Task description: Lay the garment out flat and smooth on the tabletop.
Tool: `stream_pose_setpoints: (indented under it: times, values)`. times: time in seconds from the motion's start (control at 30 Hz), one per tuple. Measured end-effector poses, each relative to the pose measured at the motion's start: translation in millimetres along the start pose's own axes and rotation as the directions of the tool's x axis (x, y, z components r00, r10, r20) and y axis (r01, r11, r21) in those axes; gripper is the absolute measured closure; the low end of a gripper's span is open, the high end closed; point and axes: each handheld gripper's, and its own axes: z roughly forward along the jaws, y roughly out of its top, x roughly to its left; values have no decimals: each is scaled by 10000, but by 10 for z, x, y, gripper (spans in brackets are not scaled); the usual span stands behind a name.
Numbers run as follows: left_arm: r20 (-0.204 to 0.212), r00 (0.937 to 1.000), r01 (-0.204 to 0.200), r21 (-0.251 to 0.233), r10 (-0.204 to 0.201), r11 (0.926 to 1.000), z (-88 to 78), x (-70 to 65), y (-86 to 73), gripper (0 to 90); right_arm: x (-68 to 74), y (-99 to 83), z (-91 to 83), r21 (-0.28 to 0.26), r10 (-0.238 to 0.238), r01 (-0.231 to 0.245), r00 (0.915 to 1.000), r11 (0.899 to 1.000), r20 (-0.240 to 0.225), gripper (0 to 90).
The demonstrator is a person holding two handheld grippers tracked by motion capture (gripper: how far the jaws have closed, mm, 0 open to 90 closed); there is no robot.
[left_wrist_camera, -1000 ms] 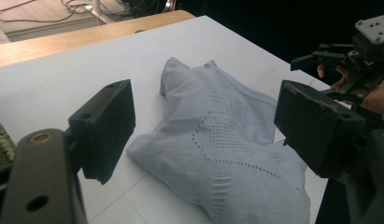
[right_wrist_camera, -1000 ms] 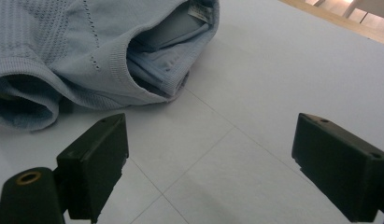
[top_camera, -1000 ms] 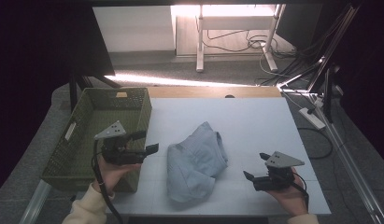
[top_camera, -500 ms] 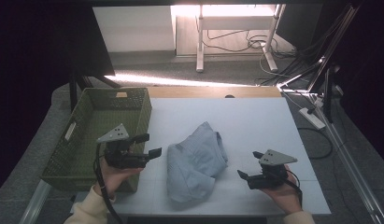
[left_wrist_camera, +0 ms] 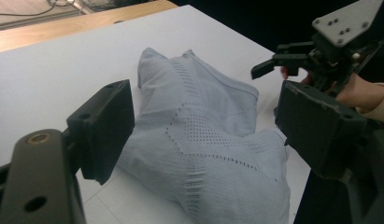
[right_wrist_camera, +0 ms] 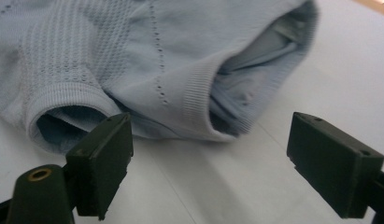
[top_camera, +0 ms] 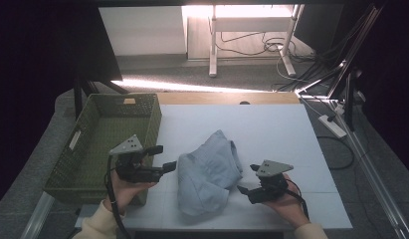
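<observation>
A crumpled light-blue knit garment [top_camera: 208,169] lies in the middle of the white table [top_camera: 261,129]. My left gripper [top_camera: 163,158] hovers just off its left edge, jaws open and empty; in the left gripper view the garment [left_wrist_camera: 208,140] spreads between and beyond the jaws. My right gripper [top_camera: 246,183] sits close to the garment's lower right edge, open. In the right gripper view a ribbed cuff and opening of the garment [right_wrist_camera: 199,98] lie just ahead of the wide jaws. The right gripper [left_wrist_camera: 273,63] also appears far off in the left gripper view.
A green woven basket [top_camera: 77,164] stands on the table's left side, right beside my left hand. A wooden strip [top_camera: 227,98] runs along the far table edge. Beyond it are desk legs and cables [top_camera: 291,55] on the floor.
My right gripper has slid left toward the garment's lower right edge. The left gripper has edged slightly right toward the garment. The garment has not moved.
</observation>
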Motion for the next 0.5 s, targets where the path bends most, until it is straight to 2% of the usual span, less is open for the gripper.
stream_pose_setpoints:
  times: [0.17,0.4,0.47,0.5]
  values:
    - [69,10000,26,44,-27,10000,35,-23,-6,199,4,18,135,294,-17,22,9999,9996,-165,159]
    - [120,9999,-3,107,2,9999,63,-64,-17,199,-1,66,256,276,34,-24,9993,9996,-368,238]
    - [124,9999,-31,96,30,9999,69,-77,-14,199,12,77,302,430,-77,90,9995,9990,-316,272]
    - [132,9999,-44,89,43,10000,71,-85,-13,199,22,78,343,577,-226,244,9992,9980,-314,347]
